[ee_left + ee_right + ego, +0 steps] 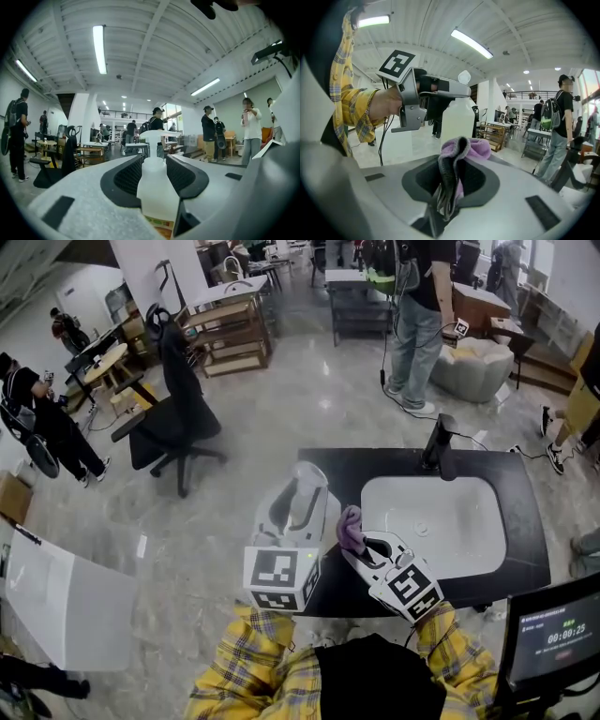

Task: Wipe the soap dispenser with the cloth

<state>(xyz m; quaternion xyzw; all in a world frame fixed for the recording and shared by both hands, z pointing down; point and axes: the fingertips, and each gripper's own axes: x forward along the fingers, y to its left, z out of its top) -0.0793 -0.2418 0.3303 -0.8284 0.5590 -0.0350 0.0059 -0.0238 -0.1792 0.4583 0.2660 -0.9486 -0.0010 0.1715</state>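
Yellow plaid sleeves [246, 667] flank a black top [380, 682], and the left tongs [305, 493] and right tongs [356, 538] are pale grey with black-and-white square markers.

One soap dispenser [302, 498], one cloth [350, 526], one sink [441, 521], one faucet [437, 442], one chair [173, 418]

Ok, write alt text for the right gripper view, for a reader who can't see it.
The right gripper is shut on a folded purple cloth, with a white soap dispenser just beyond it, held near its top by the left gripper. A yellow plaid sleeve shows at left. Behind is a bright hall with people standing.
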